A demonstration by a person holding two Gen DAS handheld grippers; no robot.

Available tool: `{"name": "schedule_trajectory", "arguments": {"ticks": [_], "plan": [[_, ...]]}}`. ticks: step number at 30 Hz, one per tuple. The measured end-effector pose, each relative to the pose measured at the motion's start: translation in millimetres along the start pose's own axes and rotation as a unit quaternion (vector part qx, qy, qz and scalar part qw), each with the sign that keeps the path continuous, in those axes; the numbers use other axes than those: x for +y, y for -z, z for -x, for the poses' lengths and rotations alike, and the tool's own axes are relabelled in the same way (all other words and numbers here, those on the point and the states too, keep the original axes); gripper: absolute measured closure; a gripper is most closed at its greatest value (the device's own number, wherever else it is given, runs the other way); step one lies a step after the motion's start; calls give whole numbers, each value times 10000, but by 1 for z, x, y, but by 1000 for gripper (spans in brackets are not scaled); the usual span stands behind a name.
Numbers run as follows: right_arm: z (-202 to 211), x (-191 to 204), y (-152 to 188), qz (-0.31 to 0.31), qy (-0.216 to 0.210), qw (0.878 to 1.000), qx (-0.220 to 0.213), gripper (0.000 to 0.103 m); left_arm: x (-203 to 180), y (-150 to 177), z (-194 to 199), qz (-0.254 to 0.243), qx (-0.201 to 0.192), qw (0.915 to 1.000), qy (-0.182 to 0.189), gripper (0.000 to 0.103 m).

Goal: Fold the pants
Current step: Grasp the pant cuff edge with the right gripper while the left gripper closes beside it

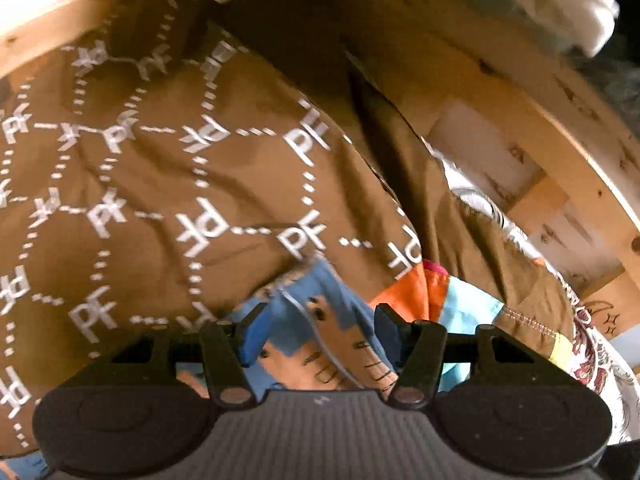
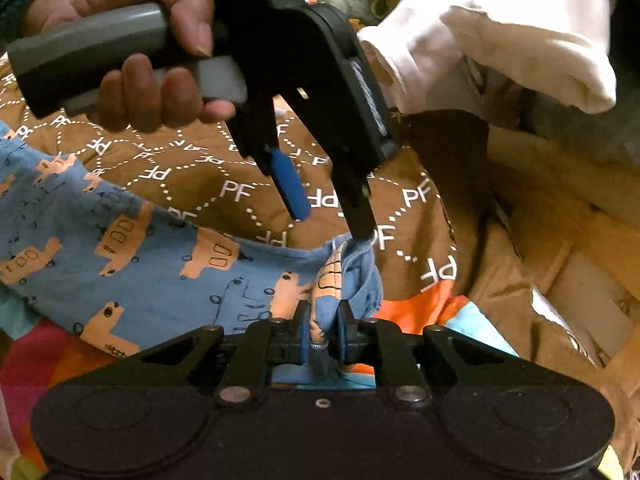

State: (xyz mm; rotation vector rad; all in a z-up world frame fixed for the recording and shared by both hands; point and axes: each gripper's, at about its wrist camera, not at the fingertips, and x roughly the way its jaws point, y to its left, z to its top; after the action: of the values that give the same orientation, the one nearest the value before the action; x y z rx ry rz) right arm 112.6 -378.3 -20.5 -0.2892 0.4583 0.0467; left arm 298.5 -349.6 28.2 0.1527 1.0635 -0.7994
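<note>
Nearest the right wrist camera, a bunched fold of the small blue cotton pants printed with orange bears [image 2: 168, 264] is clamped between the fingers of the right gripper [image 2: 323, 336]. Beyond it, the pants are spread over a brown quilted blanket with white PF lettering [image 2: 224, 184], and the left gripper [image 2: 332, 220], held in a hand [image 2: 132, 48], is seen with its fingers apart, one tip touching the cloth's upper edge. Farther off, a pale pink garment [image 2: 500, 32] is seen lying.
</note>
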Motion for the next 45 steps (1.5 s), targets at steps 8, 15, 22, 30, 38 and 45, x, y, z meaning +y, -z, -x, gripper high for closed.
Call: {"name": "schedule_trajectory", "arguments": {"ticks": [8, 15, 22, 30, 38, 45], "plan": [[1, -27, 4, -886, -74, 9959, 186, 62, 11, -4, -33, 471, 213, 9986, 107, 49], [-7, -66, 16, -2367, -502, 9692, 466, 57, 20, 3, -32, 519, 143, 9984, 174, 48], [-5, -73, 17, -2685, -513, 9608, 462, 58, 19, 3, -32, 454, 112, 9988, 117, 47], [-4, -77, 19, -2842, -543, 9561, 469, 70, 18, 3, -36, 440, 100, 9989, 81, 45], [5, -62, 10, -2309, -362, 9721, 185, 91, 26, 3, -24, 709, 51, 9971, 284, 39], [14, 2, -2, -344, -203, 9991, -153, 91, 38, 10, 4, 951, -66, 9948, 370, 28]]}}
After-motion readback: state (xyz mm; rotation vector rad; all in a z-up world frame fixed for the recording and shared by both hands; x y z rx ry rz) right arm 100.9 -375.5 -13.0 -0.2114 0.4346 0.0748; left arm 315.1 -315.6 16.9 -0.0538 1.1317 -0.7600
